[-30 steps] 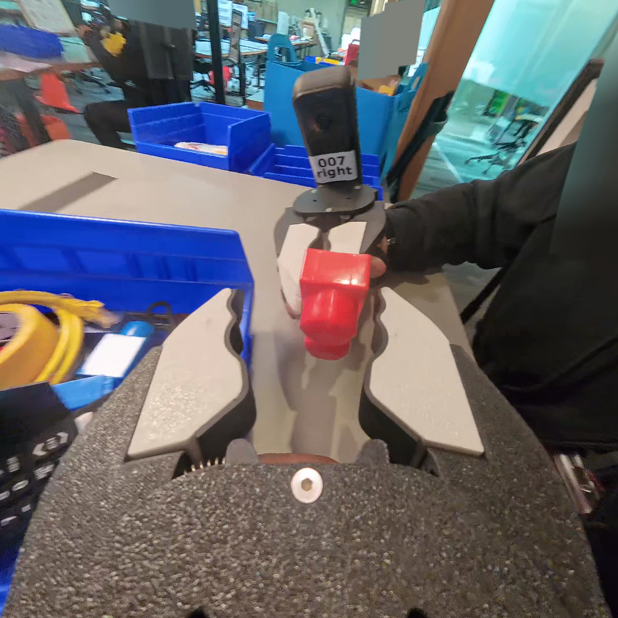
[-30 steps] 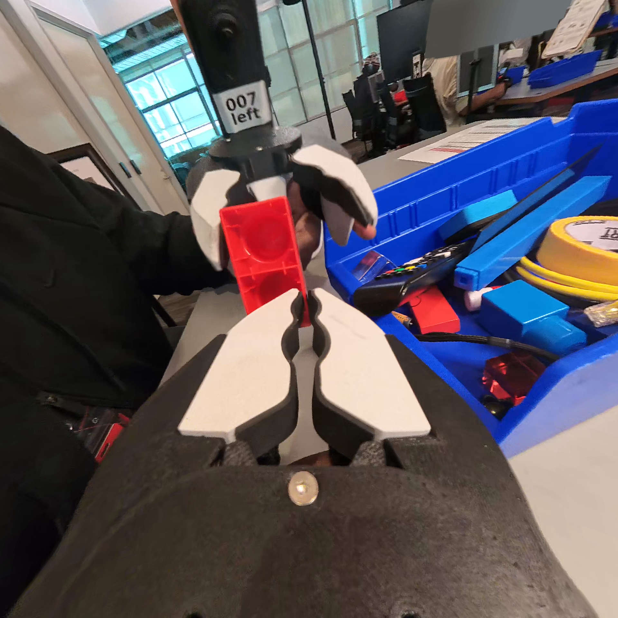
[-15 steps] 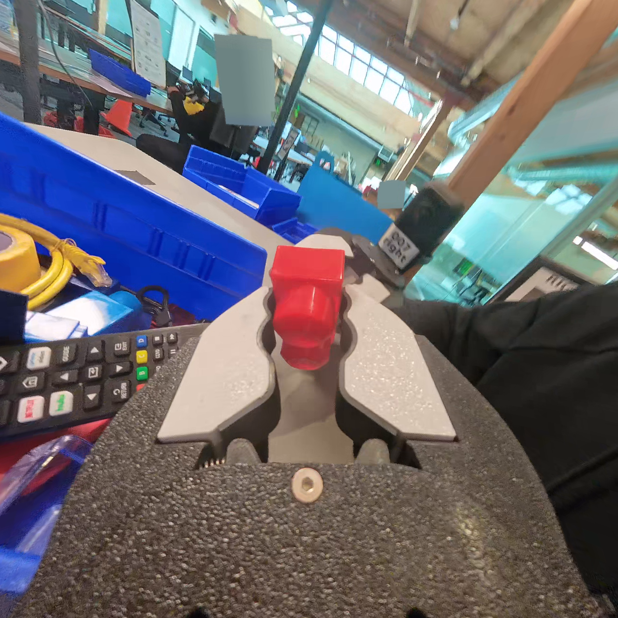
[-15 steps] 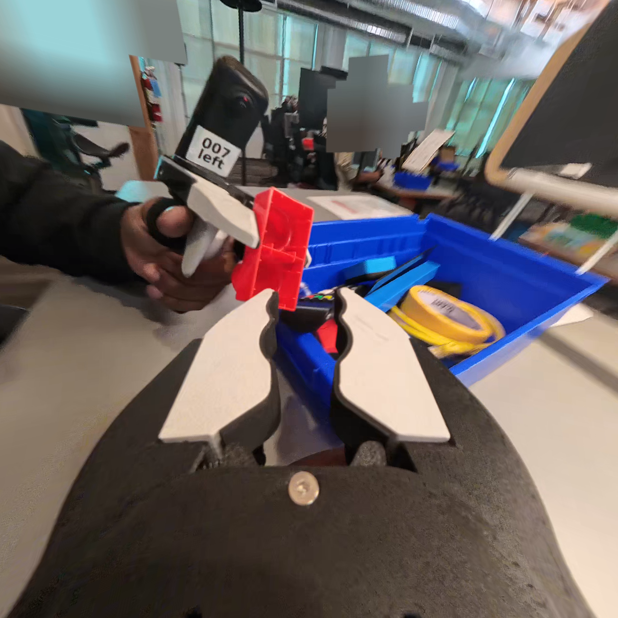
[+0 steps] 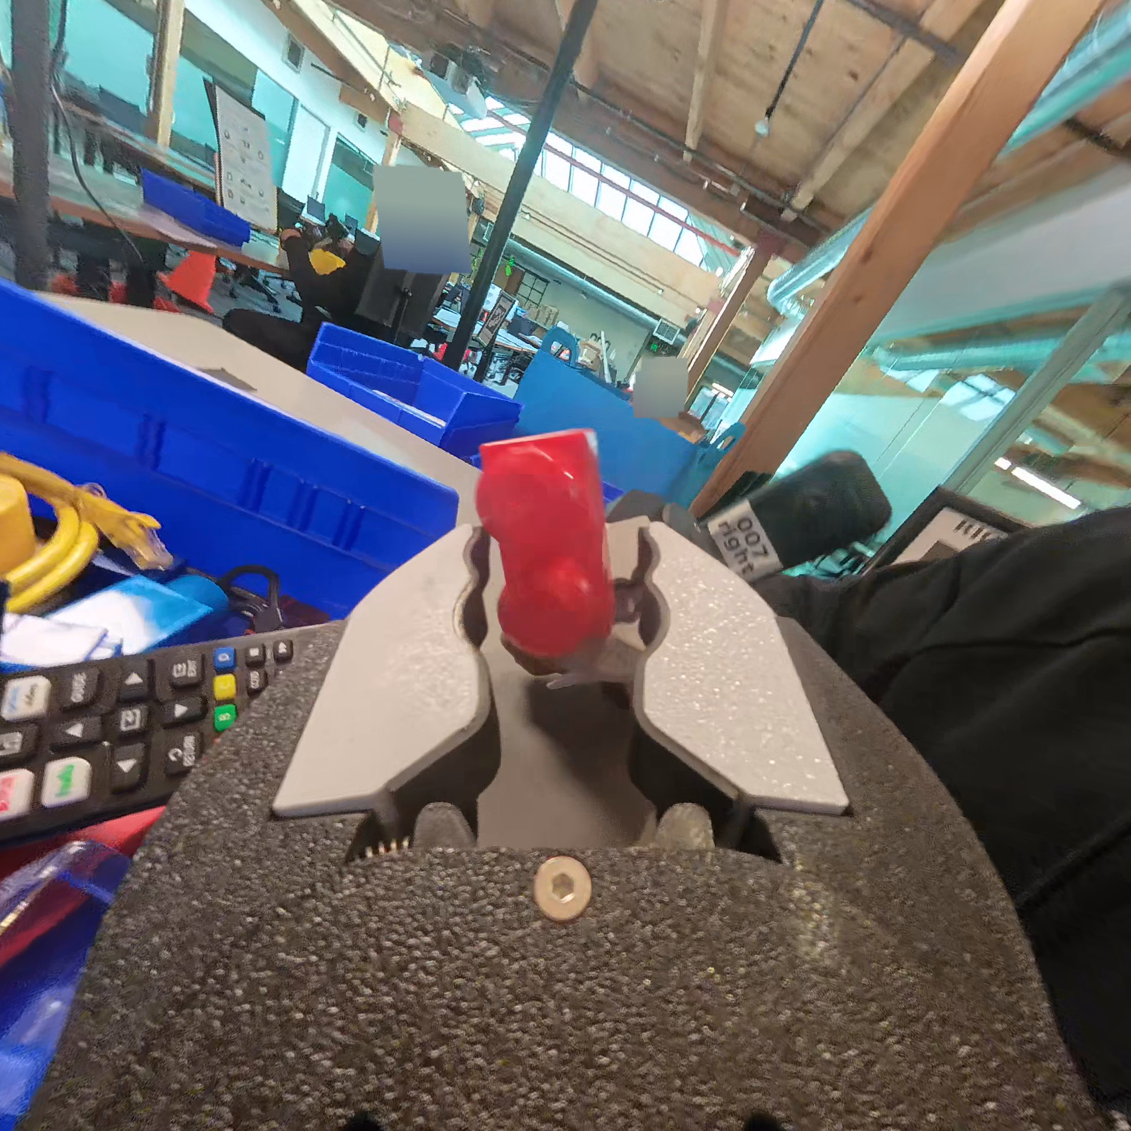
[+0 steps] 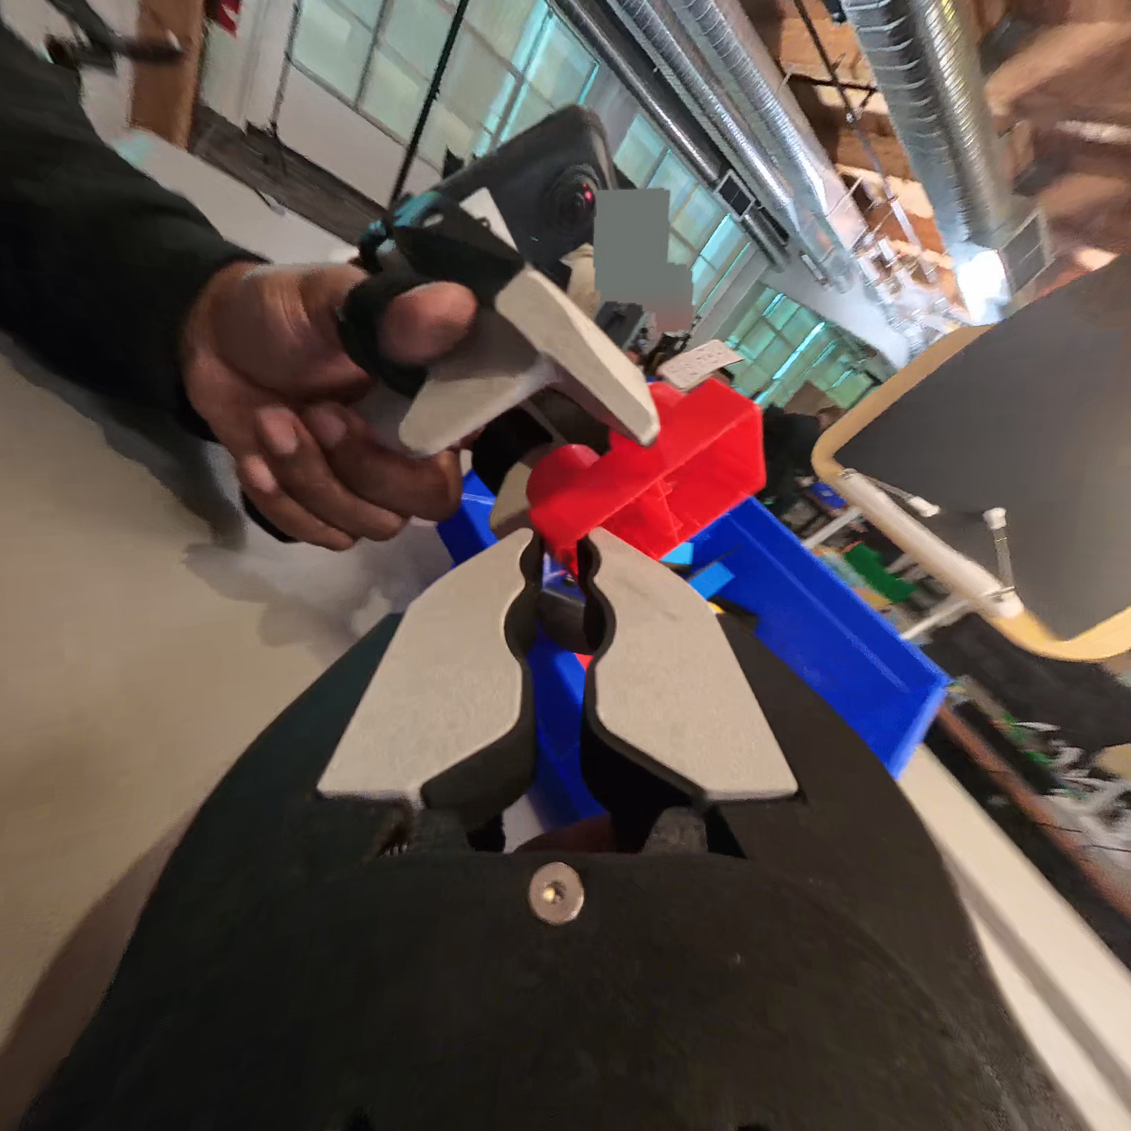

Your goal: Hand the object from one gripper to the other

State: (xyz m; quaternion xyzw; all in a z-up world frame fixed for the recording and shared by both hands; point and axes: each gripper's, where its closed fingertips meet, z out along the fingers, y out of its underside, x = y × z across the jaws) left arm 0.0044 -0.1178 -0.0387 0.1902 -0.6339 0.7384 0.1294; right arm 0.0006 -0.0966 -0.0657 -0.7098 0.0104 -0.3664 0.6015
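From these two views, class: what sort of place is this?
Probably a converted warehouse used as a workshop or lab: timber roof beams, exposed silver ducting, and blue parts bins on grey tables.

1. The right hand-held gripper (image 6: pixel 560 544) points forward, its grey fingers (image 6: pixel 440 679) drawn almost together and pinching the thin edge of a red block (image 6: pixel 673 453).
2. The left hand-held gripper (image 5: pixel 557 581) meets it nose to nose, fingers (image 5: pixel 404 667) straddling the same block; whether they press on it is unclear.
3. The left hand (image 6: pixel 306 398) wraps its handle, one finger through the black trigger loop.
4. Black sleeves (image 6: pixel 92 214) cover both arms.
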